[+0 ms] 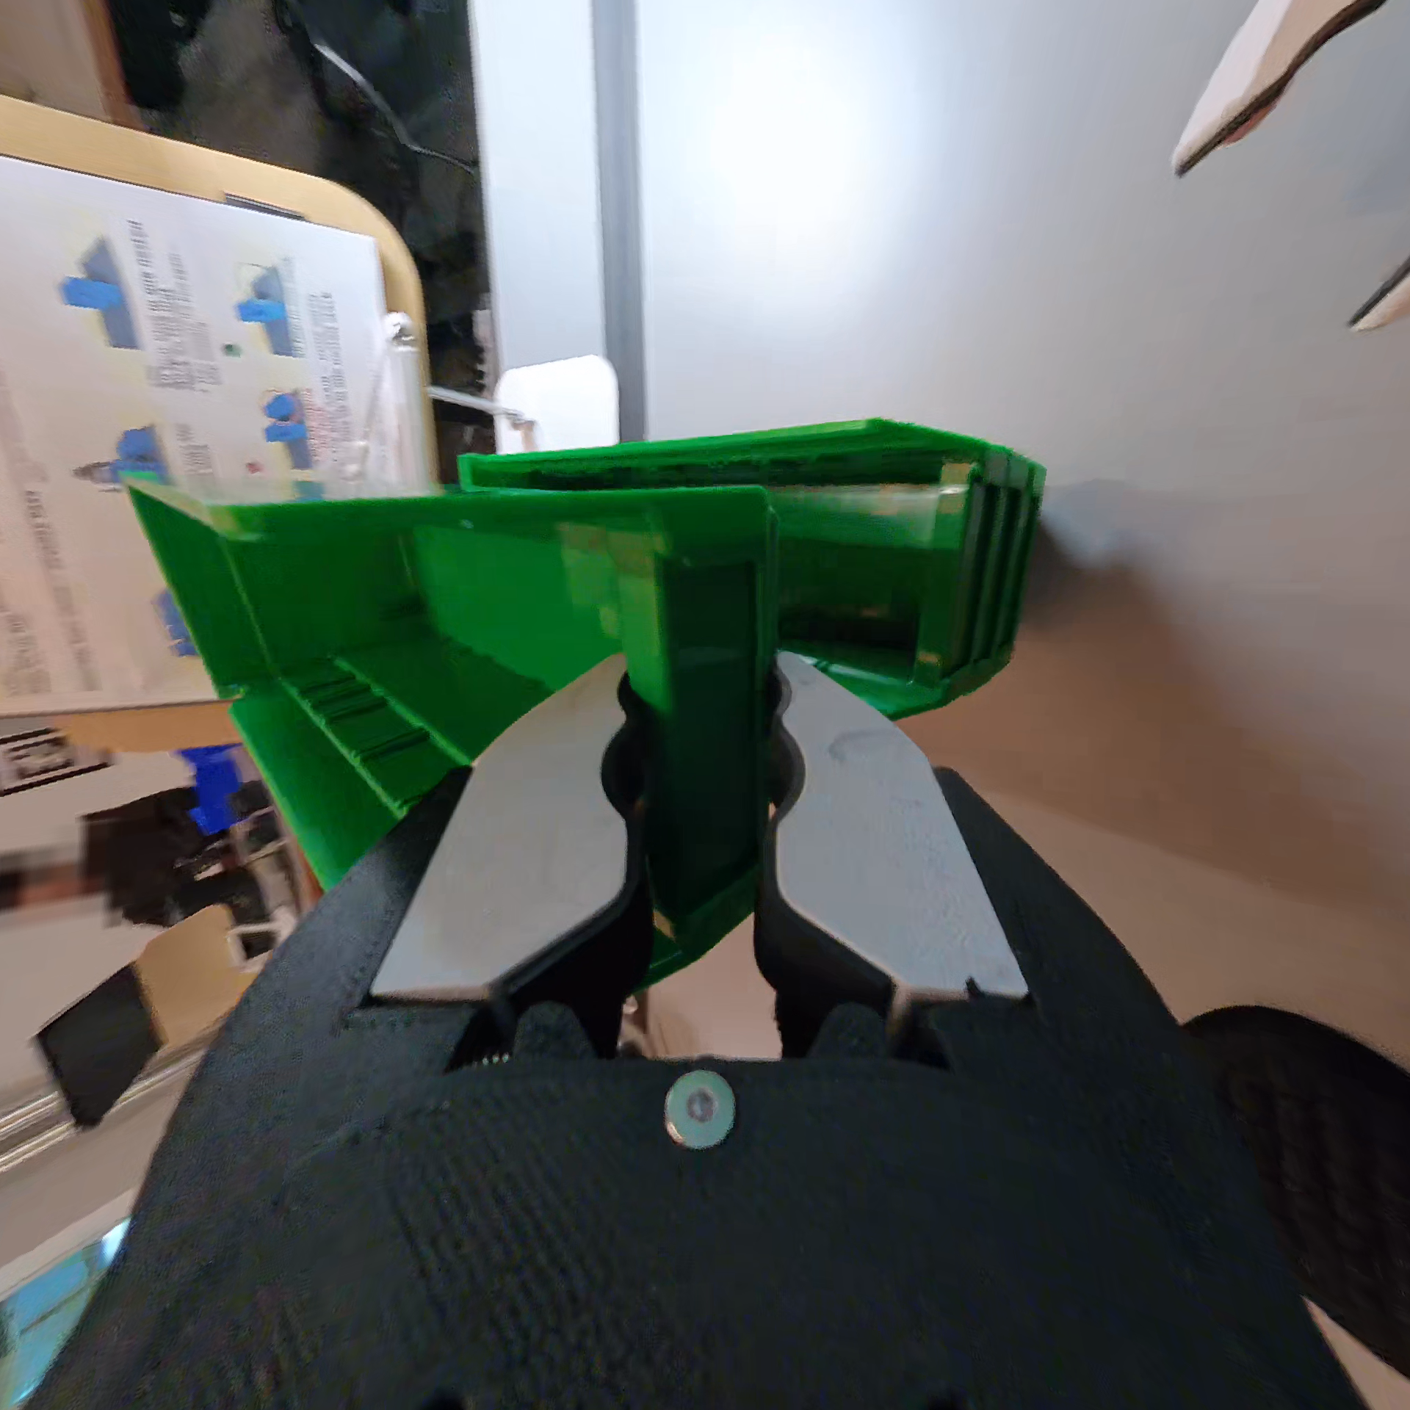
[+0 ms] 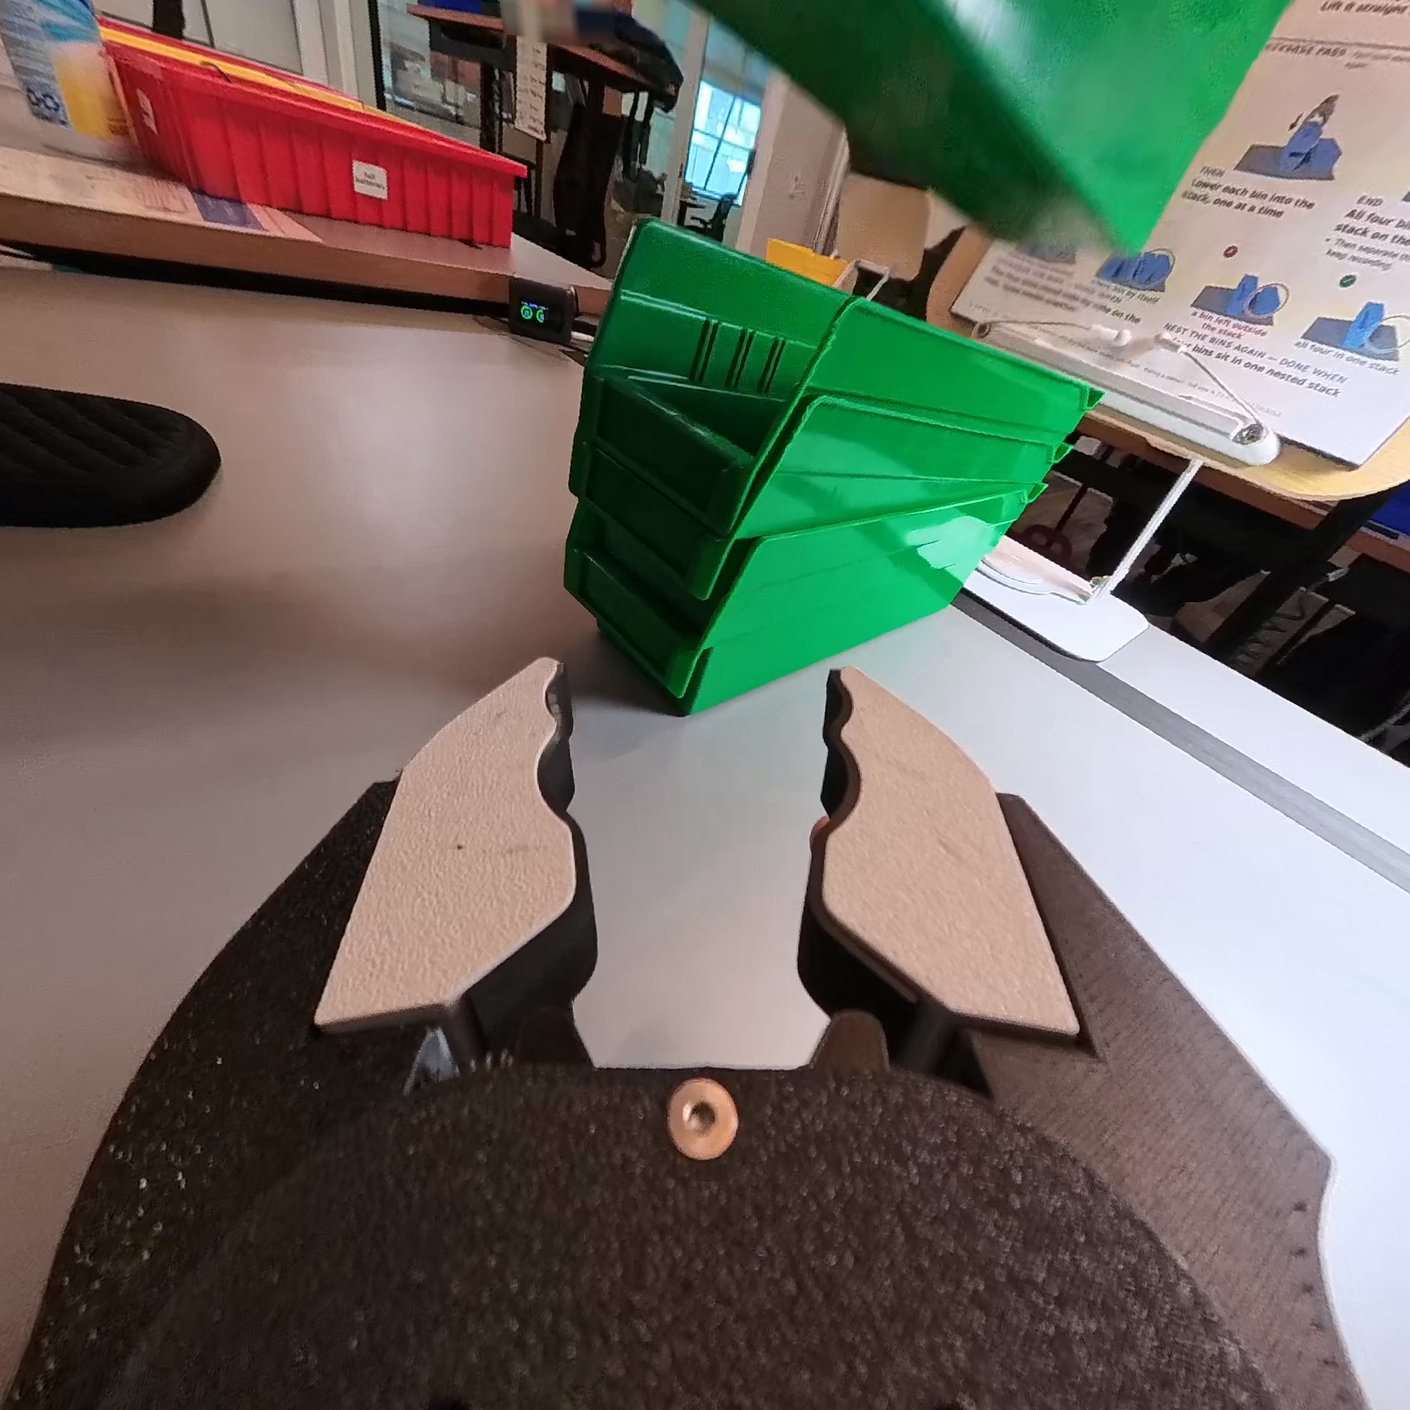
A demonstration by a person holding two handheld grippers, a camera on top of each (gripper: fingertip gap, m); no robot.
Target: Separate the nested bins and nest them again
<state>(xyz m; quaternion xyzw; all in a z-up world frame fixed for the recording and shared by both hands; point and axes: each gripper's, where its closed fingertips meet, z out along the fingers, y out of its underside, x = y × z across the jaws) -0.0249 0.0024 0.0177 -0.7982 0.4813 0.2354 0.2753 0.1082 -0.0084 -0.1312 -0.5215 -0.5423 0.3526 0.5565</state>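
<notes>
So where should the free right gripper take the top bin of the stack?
By its front lip, which faces the open right gripper: come in level from the near side and close over that thin raised edge. The top bin sits tilted in the stack, so its front stands clear. The left gripper already holds another bin overhead.

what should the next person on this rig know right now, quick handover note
Left tool: shut on the wall of one green bin, held in the air.
Right tool: open, empty, low over the grey table, facing the stack.
Stack of green bins: nested, standing on the table.
Done: one bin is off the stack.
Left: whether it is coming off or going back on cannot be told; finish separating, then renest all bins.
</notes>
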